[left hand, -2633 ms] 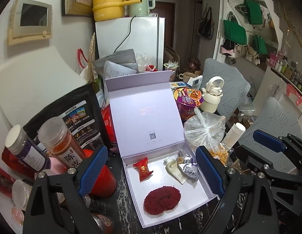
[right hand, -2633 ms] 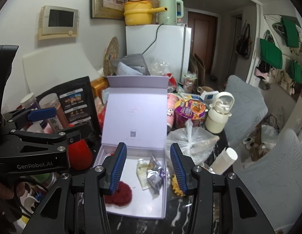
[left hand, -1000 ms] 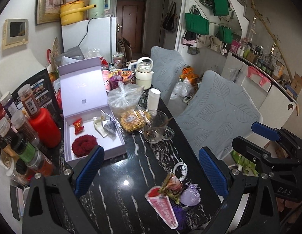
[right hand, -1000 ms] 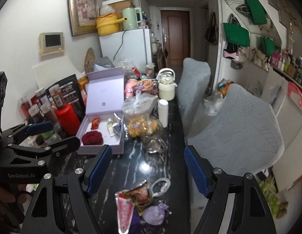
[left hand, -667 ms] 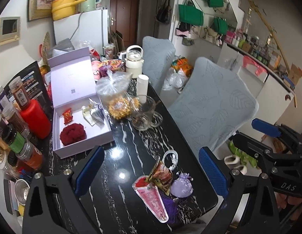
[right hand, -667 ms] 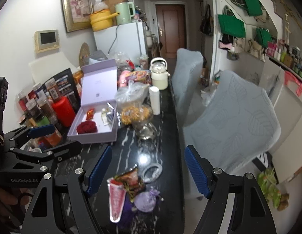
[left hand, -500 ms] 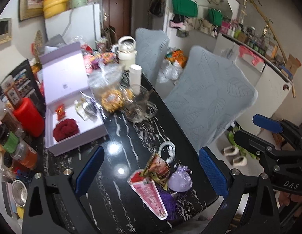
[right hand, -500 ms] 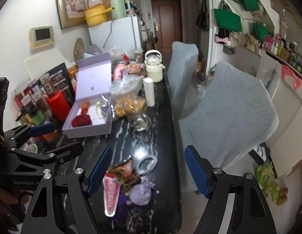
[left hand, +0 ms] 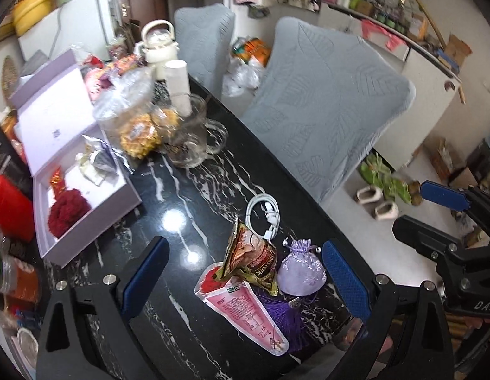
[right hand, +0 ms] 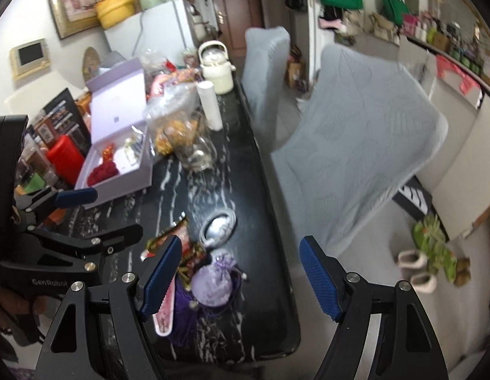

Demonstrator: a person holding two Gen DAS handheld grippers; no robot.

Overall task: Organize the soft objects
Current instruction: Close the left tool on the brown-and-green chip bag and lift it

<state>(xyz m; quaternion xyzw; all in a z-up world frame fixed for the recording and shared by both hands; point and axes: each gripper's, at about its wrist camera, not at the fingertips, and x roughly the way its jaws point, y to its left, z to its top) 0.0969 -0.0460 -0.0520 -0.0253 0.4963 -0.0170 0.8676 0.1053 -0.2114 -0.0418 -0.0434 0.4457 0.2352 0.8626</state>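
Now both grippers, left [left hand: 243,277] and right [right hand: 240,275], have left the box [left hand: 96,209] and hang spread, empty, over the pouch [left hand: 302,272]; I think next pick.

Bright indoor light threw white glare spots on my glossy tabletop [left hand: 194,215], while my right view smeared with blur and fisheye-bent, dark-cornered edges.

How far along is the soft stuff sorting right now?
Done: the red pompom and a few sachets lie in the open box. In hand: nothing; the left gripper and right gripper are both open and empty. Left: the lilac pouch, pink packet and brown packet on the table.
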